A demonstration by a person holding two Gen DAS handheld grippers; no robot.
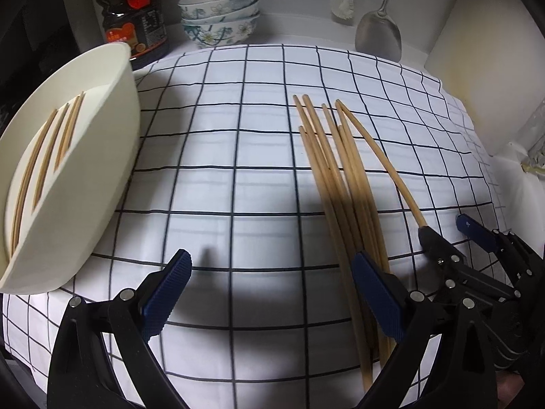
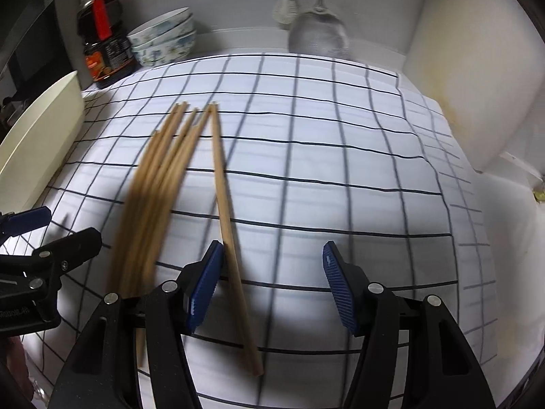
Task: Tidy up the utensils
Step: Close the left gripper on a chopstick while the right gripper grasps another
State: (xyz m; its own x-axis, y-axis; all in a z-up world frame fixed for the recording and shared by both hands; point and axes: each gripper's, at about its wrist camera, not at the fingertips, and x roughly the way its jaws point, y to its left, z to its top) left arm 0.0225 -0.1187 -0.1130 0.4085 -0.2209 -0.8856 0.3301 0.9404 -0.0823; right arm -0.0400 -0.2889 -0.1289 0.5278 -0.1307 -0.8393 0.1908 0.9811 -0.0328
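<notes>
Several wooden chopsticks (image 1: 335, 170) lie in a loose bundle on the checked cloth (image 1: 221, 177); they also show in the right wrist view (image 2: 160, 184). One single chopstick (image 2: 226, 225) lies apart, between my right gripper's jaws and against its left pad. My right gripper (image 2: 270, 283) is open around it. It also shows in the left wrist view (image 1: 453, 235). My left gripper (image 1: 269, 293) is open and empty, just left of the bundle. A cream holder (image 1: 85, 170) at the left, tilted, has chopsticks (image 1: 51, 150) inside.
A dark sauce bottle (image 1: 134, 17), stacked floral bowls (image 1: 219, 13), a white brush (image 1: 344, 3) and a metal spatula (image 1: 378, 34) stand along the back wall. A white wall (image 1: 483, 68) borders the right side.
</notes>
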